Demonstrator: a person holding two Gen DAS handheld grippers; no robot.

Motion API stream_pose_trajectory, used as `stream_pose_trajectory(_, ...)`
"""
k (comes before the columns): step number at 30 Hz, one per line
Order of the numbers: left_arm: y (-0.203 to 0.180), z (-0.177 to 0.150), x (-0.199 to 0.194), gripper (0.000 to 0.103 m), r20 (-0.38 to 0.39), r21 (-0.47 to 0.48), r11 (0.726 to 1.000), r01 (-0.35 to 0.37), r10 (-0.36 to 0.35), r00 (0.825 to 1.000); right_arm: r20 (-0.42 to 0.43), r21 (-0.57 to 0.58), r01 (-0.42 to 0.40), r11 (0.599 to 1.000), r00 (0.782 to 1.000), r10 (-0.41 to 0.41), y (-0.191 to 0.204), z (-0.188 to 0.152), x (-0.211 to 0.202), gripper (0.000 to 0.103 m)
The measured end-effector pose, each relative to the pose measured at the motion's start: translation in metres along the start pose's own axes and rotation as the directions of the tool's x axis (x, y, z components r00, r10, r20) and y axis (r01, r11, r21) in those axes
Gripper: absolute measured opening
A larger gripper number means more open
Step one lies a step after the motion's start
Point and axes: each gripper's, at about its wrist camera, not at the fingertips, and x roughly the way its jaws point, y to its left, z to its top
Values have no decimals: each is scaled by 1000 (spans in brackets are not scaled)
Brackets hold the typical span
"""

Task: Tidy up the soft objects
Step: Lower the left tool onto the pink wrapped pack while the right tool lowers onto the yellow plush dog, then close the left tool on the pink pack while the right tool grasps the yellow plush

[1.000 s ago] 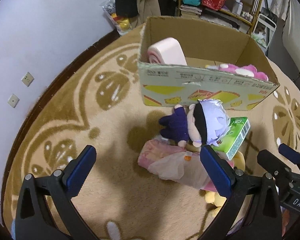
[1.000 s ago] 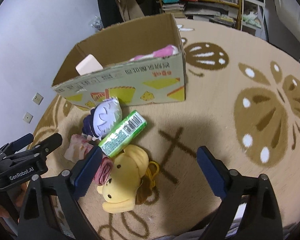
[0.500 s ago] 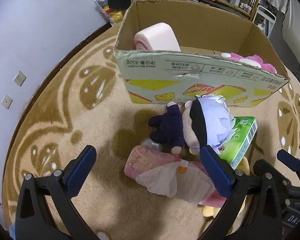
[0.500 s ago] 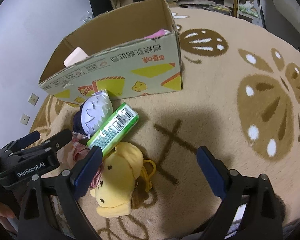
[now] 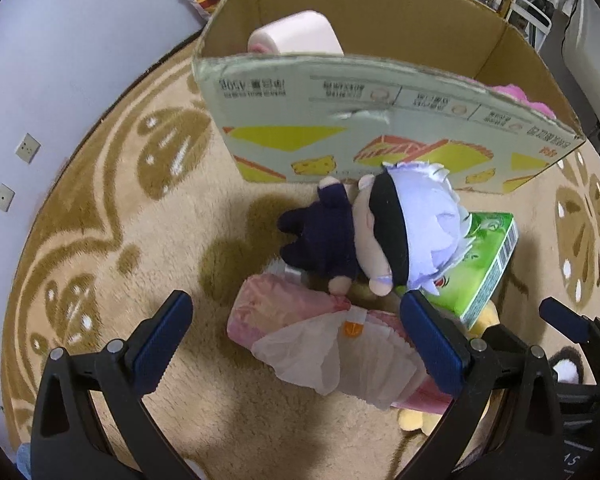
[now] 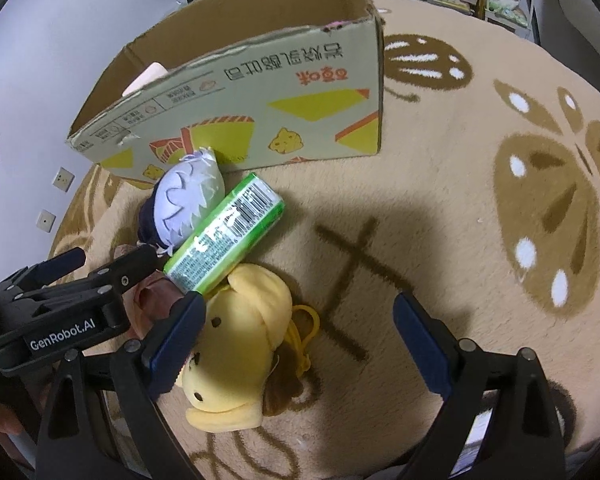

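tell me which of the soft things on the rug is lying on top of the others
The lavender-haired plush doll. It lies across the green tissue pack and the pink tissue pack, while the yellow plush sits low on the rug.

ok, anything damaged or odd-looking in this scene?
Minor only. The cardboard box has a small tear in its front wall, and its print reads upside down. The remaining items lie in a jumbled pile: the plush doll rests on the green tissue pack and pink pack. Nothing spilled.
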Motion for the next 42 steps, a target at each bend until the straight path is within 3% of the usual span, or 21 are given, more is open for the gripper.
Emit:
stream_pose_trajectory(6,2,-1,5,102,-26,-24,999,25,-25,999,-33,-3,-18,1000,999,18,0,-2,4,99)
stream_pose_trajectory(11,1,-3,22,102,-101,-30,997,72,-74,992,-71,-45,-13,999,997,10,7,-8,11,99)
stream_pose_trajectory(14,-9,-5,28,103,-114,20,999,34,-31,993,-96,-59,-17,998,995,11,10,-11,17,99)
stream_pose_trajectory(17,-9,-7,29,103,-127,8,1000,29,-27,992,-109,-55,-23,998,994,16,11,-11,20,99)
stream_pose_trajectory(22,7,-15,48,101,-249,-88,995,47,-68,966,-142,-74,-44,996,989,33,16,-13,28,99)
stream_pose_trajectory(28,-2,-19,45,86,-222,-6,1000,-25,23,975,-181,-126,-50,991,983,27,29,-17,36,99)
stream_pose_trajectory(36,-16,-19,30,59,-158,54,998,-29,37,987,-176,-144,-44,989,984,19,33,-19,39,99)
stream_pose_trajectory(42,-24,-22,20,54,-105,102,992,-68,79,991,-156,-160,-36,986,988,11,39,-18,42,98)
